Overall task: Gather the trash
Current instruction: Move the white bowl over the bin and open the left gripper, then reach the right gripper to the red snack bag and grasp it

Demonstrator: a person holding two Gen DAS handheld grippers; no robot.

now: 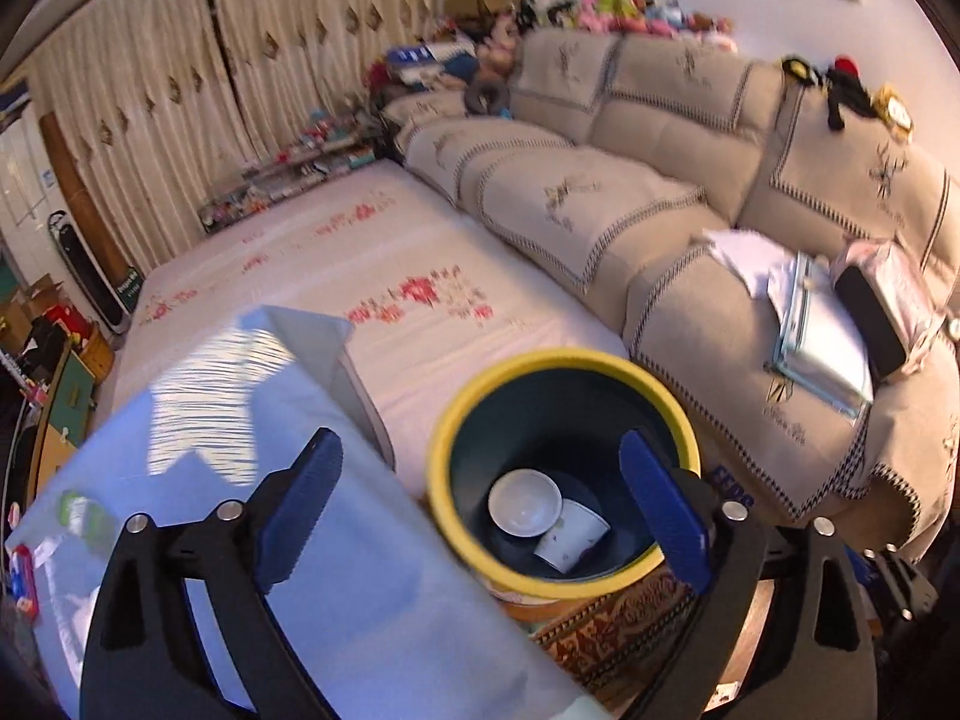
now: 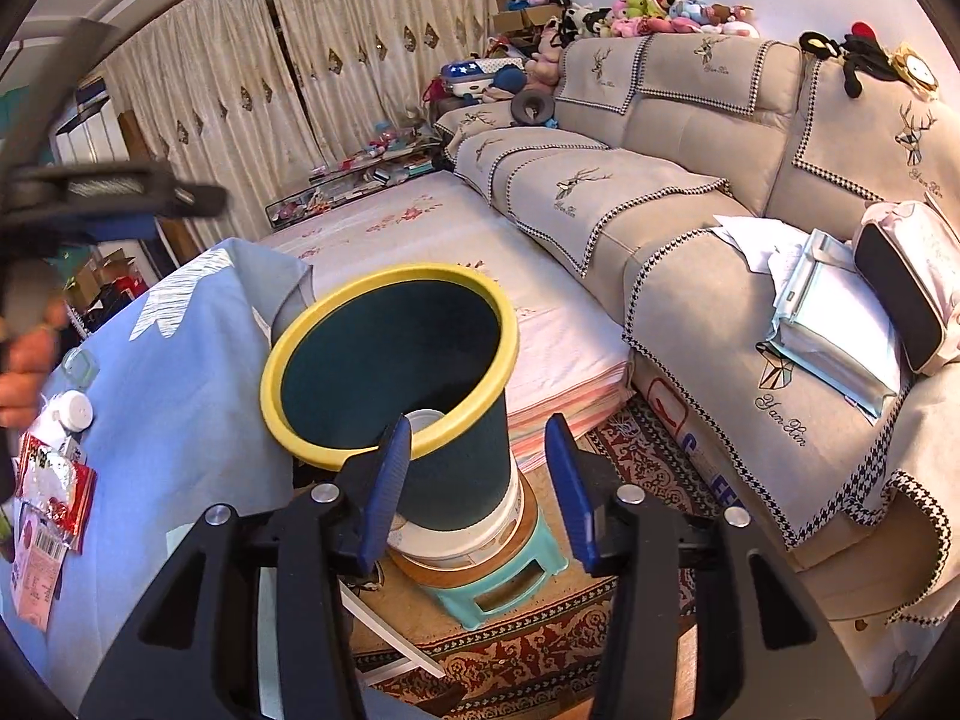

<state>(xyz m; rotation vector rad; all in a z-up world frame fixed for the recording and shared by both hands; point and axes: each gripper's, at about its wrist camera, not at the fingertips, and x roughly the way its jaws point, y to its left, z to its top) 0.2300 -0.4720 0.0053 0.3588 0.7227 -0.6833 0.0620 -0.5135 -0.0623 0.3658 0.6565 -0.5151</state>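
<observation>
A dark green bin with a yellow rim (image 1: 456,420) (image 2: 384,282) stands beside the blue-clothed table (image 1: 360,588) (image 2: 162,396). In it lie a white paper bowl (image 1: 523,501) and a white paper cup (image 1: 570,534). My left gripper (image 1: 486,510) is open and empty, above the bin's mouth. My right gripper (image 2: 480,480) is open and empty, just in front of the bin's side. On the table's left lie a red and white wrapper (image 2: 51,498), a small white bottle (image 2: 72,411) and a clear plastic piece (image 2: 81,366).
The bin sits on a white tub (image 2: 456,540) on a teal stool (image 2: 498,588) over a patterned rug (image 2: 510,660). A floral mattress (image 2: 480,276) lies behind it. A beige sofa (image 2: 720,228) with papers and a pouch is to the right.
</observation>
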